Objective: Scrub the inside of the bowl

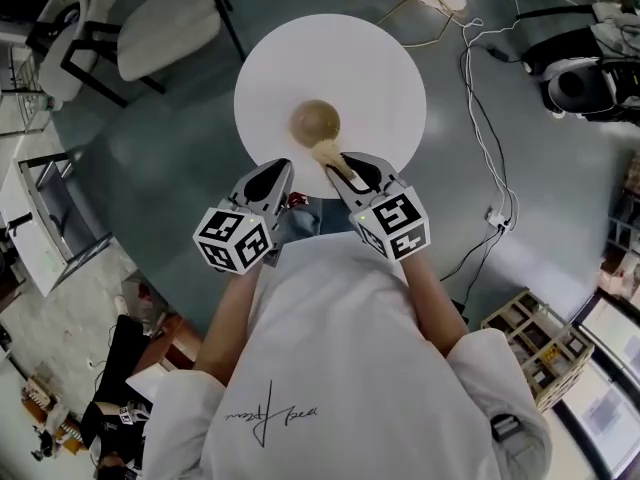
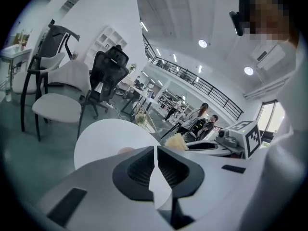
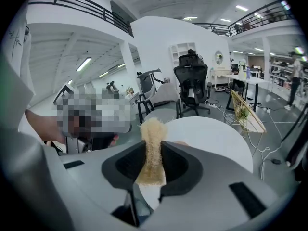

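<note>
Plainly pressed together at the left gripper (image 2: pixel 155 153): only a thin slit between the dark pads (image 2: pixel 139 170), nothing caught in it; hangs at the near edge of the round white table (image 1: pixel 370 63), tips just over the rim, touching neither table nor bowl as far as the head view shows. Over at the right gripper (image 3: pixel 153 146): clamped on a pale fibrous scrubber (image 3: pixel 152 150), gripped upright between the pads, frayed top standing out beyond the tips; seen from the head view, carries that scrubber forward over the near part of the table, its end right at the near rim of the wooden bowl (image 1: pixel 315 121); cannot tell whether touching or just short. Sits upright near the middle of the table, the bowl, just beyond both sets of tips and roughly between their lines, nearer the right gripper; side by side, the two grippers, close but apart.
</note>
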The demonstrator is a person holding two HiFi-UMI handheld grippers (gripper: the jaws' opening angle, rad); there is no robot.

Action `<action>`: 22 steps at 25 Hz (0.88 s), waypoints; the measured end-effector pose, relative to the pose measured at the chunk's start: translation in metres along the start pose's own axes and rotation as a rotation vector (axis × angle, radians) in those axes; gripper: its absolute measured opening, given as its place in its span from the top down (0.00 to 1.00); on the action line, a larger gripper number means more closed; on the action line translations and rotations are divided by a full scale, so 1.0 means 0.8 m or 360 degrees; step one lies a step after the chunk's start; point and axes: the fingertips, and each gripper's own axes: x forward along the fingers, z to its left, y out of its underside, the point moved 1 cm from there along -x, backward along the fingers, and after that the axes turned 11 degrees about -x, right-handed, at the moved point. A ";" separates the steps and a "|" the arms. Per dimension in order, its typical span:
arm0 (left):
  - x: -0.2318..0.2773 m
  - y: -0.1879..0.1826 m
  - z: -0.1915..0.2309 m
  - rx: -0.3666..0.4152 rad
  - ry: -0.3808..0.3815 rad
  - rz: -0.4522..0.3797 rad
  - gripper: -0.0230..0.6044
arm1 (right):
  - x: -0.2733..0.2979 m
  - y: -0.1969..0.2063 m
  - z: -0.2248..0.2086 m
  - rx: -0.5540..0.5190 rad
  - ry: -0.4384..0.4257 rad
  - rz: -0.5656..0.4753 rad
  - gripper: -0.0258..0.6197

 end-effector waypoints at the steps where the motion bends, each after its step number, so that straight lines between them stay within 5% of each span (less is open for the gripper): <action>1: 0.002 -0.002 0.002 -0.0006 -0.0007 0.0002 0.95 | 0.002 0.001 -0.005 0.0000 -0.0003 0.0007 0.79; 22: 0.057 0.000 0.081 -0.0071 -0.0171 0.0165 0.95 | 0.041 0.017 -0.079 0.0067 -0.0027 0.0113 0.79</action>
